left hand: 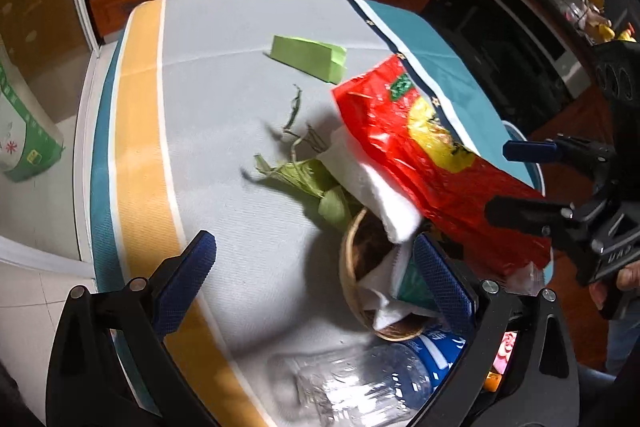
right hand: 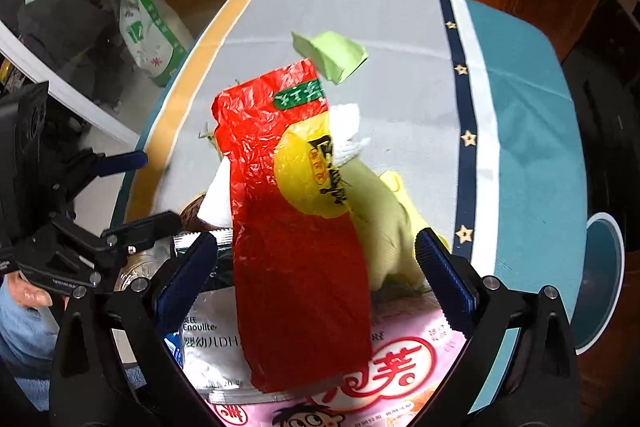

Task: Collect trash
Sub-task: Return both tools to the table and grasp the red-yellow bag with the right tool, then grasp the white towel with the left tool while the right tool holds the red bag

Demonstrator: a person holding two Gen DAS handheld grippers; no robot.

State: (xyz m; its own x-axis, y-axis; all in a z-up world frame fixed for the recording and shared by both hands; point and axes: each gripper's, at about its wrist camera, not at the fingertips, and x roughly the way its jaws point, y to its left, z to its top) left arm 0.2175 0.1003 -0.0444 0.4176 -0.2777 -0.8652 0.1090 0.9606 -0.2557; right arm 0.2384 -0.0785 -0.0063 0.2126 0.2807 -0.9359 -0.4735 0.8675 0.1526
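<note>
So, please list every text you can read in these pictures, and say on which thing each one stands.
"Enoulite": silver sachet; the smaller print under it is cut off.
"美": pink snack bag.
Red wrapper: green label and black characters, upside down, unreadable.
Bottle, blue label: blurred.
Floor sack: too small.

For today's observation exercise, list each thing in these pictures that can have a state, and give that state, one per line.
Left tool: open, holding nothing.
Right tool: open, red wrapper between its fingers.
Red wrapper: crumpled, lying over the pile.
Basket: tipped, tissue spilling out.
Plastic bottle: lying on its side.
Green box: lying flat, apart from the pile.
Corn husk: loose on the cloth.
</note>
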